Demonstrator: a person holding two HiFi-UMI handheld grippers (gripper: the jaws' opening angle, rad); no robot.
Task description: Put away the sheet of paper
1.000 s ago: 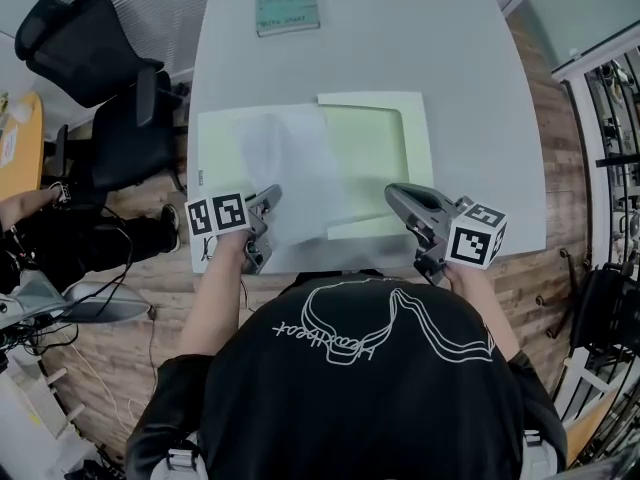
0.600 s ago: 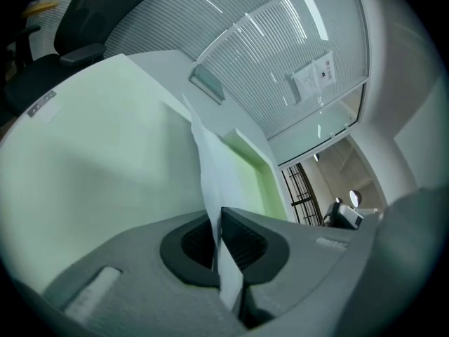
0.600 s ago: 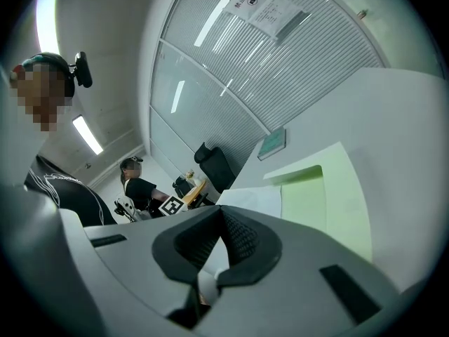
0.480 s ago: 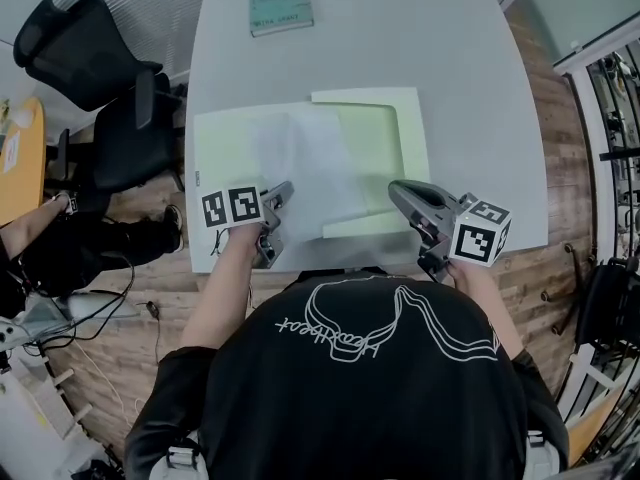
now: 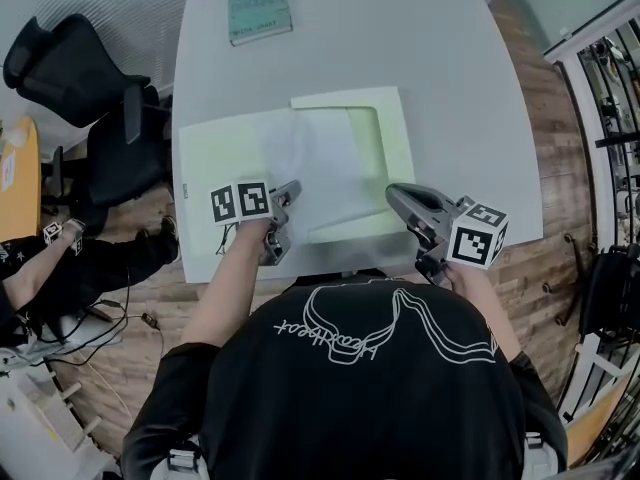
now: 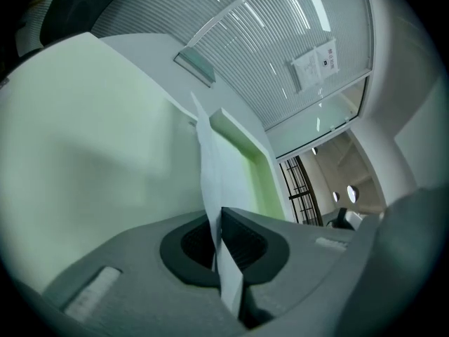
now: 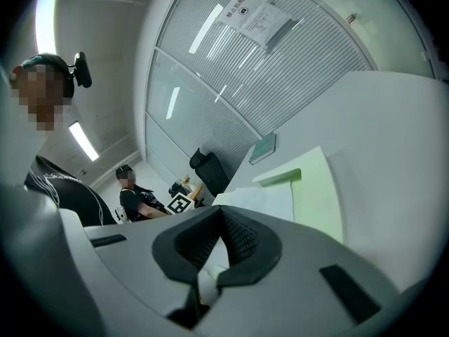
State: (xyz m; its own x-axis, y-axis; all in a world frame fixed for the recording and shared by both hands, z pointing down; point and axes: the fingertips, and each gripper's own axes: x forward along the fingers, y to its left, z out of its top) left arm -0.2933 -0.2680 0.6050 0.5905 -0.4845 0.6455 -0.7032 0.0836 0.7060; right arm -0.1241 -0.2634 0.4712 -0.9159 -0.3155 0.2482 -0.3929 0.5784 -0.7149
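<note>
A white sheet of paper (image 5: 315,168) lies slanted over an open pale green folder (image 5: 215,153) on the grey table (image 5: 450,78). My left gripper (image 5: 290,190) is shut on the sheet's near left corner. In the left gripper view the sheet (image 6: 214,174) stands on edge between the closed pads of that gripper (image 6: 217,223), with the folder (image 6: 105,132) behind. My right gripper (image 5: 392,193) hovers at the folder's near right corner, apart from the sheet. In the right gripper view this gripper (image 7: 221,213) has its pads together and nothing held; the folder (image 7: 316,188) and sheet (image 7: 263,199) lie beyond.
A teal book (image 5: 258,6) lies at the table's far edge. A black office chair (image 5: 70,78) stands left of the table, and a seated person (image 5: 40,258) is at the far left. The table's near edge runs just under both grippers.
My left gripper has moved right and slightly forward with the sheet, which now lies more over the folder's right half. The right gripper has hardly moved.
</note>
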